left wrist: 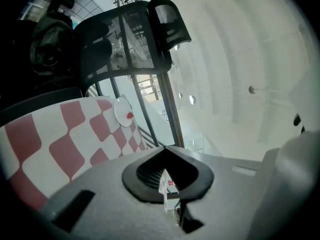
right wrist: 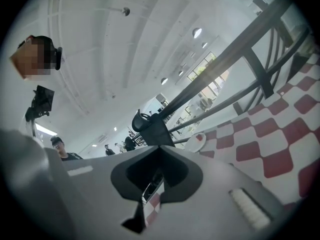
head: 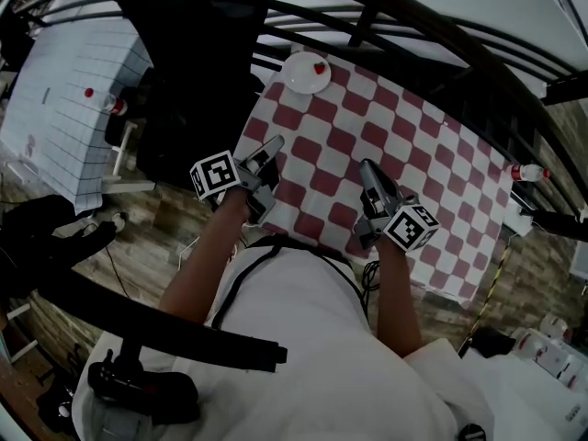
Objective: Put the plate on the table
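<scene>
A small white plate point(head: 304, 72) with a red item point(head: 319, 67) on it sits on the far left corner of the red-and-white checked table point(head: 404, 154). My left gripper point(head: 273, 145) hovers over the table's near left edge, jaws shut and holding nothing. My right gripper point(head: 367, 166) is over the near middle of the cloth, jaws together and also holding nothing. In the left gripper view the plate point(left wrist: 122, 110) lies well beyond the shut left gripper point(left wrist: 165, 147). In the right gripper view the plate point(right wrist: 198, 142) is small and far past the right gripper point(right wrist: 160, 146).
A black mesh chair point(head: 197, 53) stands at the table's far left, close to the plate. A dark railing point(head: 432, 35) curves behind the table. A second table with a grid cloth point(head: 73, 90) is at left. A bottle point(head: 525, 172) lies off the right edge.
</scene>
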`<state>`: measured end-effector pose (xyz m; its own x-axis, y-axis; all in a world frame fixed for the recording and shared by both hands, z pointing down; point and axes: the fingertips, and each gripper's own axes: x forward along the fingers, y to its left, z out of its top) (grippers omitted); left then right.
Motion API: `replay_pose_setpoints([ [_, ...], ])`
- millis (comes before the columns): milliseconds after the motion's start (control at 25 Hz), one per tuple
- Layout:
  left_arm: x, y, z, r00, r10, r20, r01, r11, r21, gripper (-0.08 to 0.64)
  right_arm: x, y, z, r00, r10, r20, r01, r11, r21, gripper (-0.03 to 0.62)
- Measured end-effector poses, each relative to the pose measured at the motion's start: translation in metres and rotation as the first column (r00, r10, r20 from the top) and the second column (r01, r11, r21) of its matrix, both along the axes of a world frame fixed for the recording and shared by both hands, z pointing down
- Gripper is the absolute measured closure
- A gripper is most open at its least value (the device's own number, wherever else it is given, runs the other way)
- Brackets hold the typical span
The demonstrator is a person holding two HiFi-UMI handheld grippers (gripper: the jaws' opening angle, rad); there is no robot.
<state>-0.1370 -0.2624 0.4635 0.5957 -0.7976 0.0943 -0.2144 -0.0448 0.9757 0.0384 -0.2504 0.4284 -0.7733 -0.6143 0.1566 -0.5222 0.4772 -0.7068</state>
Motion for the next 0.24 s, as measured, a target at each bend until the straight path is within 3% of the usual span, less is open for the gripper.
replay_pose_setpoints([
  [240, -0.011, 0.027, 0.000, 0.999, 0.031, 0.035, -0.030, 0.999, -0.010, 0.552, -0.006, 0.016, -0.013, 1.000, 0.003, -0.003, -0.003, 1.000, 0.023, 0.584],
])
